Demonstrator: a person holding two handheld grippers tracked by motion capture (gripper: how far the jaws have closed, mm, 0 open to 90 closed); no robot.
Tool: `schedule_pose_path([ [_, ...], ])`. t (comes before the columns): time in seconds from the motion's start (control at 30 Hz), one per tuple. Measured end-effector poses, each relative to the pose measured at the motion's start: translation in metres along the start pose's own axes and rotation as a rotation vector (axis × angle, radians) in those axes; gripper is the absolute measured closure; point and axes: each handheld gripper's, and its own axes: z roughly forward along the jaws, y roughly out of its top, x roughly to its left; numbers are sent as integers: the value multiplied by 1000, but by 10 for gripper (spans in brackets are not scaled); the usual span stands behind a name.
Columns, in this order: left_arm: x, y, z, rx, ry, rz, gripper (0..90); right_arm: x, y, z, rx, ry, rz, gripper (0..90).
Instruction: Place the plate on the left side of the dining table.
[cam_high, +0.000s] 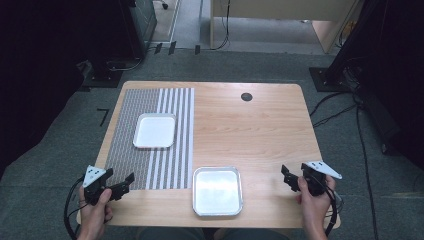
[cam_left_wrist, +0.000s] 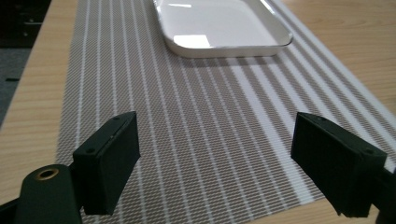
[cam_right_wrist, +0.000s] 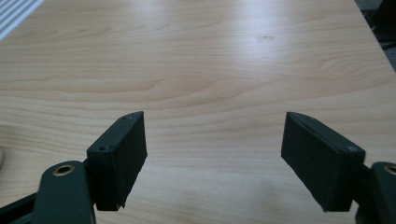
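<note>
Silver tray sits nearest, at the near edge of the counter, centred between the two hands, empty, touching neither claw. Its left rim lies just beside the right edge of the striped mat.

Left claw: jaws spread wide, holding nothing. Hovering over the near left corner of the mat. In the left gripper view the claw looks along the mat towards the white tray, which is well ahead of the jaws and not in contact.

White tray: flat on the mat, far half, empty, straddling the line between the fine-weave part and the broad white stripes.

Right claw: jaws also wide apart, empty. Held near the right front corner of the counter, pointing left towards the silver tray but apart from it. Right gripper view shows the claw over bare wood, mat corner at top left.

Dark round grommet at the far side of the counter.
</note>
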Motion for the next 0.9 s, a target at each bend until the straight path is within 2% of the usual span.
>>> schedule_pose_path([
  [0.1,7,-4,-1,7,25,-4,155,-8,-4,-2,8,-13,7,226],
  [0.4,21,-9,-4,12,61,-23,155,-31,-15,-8,25,-49,31,224],
  [0.73,35,-18,-5,34,125,-31,155,-51,-25,-11,52,-80,52,223],
  [0.9,37,-20,-6,45,133,-36,155,-57,-28,-11,64,-88,53,221],
])
